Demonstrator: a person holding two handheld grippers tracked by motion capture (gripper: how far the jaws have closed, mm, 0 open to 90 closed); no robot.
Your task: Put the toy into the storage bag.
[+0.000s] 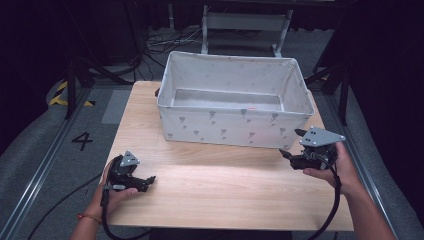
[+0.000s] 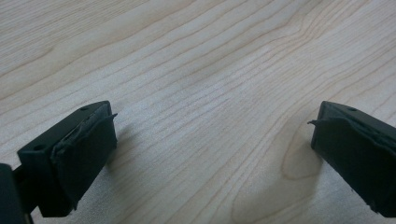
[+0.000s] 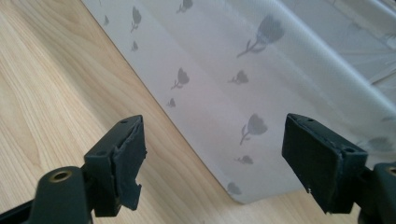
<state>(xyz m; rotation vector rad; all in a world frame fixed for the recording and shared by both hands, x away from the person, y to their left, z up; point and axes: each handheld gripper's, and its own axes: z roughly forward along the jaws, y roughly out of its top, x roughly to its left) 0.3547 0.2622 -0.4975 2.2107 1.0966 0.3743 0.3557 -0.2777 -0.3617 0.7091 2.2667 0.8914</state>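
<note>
**Two grippers held wide, nothing gripped, beside a fabric bin**

From the high view: a pale wooden table (image 1: 220, 185) carrying a white fabric bin (image 1: 232, 125) printed with small grey flowers, set toward the far edge, its inside showing nothing but bare lining. Near the front left corner, the left gripper (image 1: 142, 181) lying low over the wood, held in the left hand (image 1: 112, 192), jaws pointing right across the table and well apart from the bin. At the right edge, the right gripper (image 1: 292, 142) held in the right hand (image 1: 332, 167), grey three-cornered plate on top, jaws aimed left at the bin's near right corner and just beside it. Black cables trailing from both toward the bottom edge. Grey floor around the table, with a "4" mark (image 1: 82, 141) on the left.

From the left gripper view: left gripper (image 2: 212, 140) spread wide, jaws at either side, only wood grain of the table (image 2: 201, 70) between them, nothing gripped.

From the right gripper view: right gripper (image 3: 212, 154) spread wide as well, holding nothing, framing the flowered wall of the bin (image 3: 224, 74) close ahead; bin's bottom corner on the table (image 3: 56, 93) between the jaws. Contact with the fabric: cannot tell.
</note>
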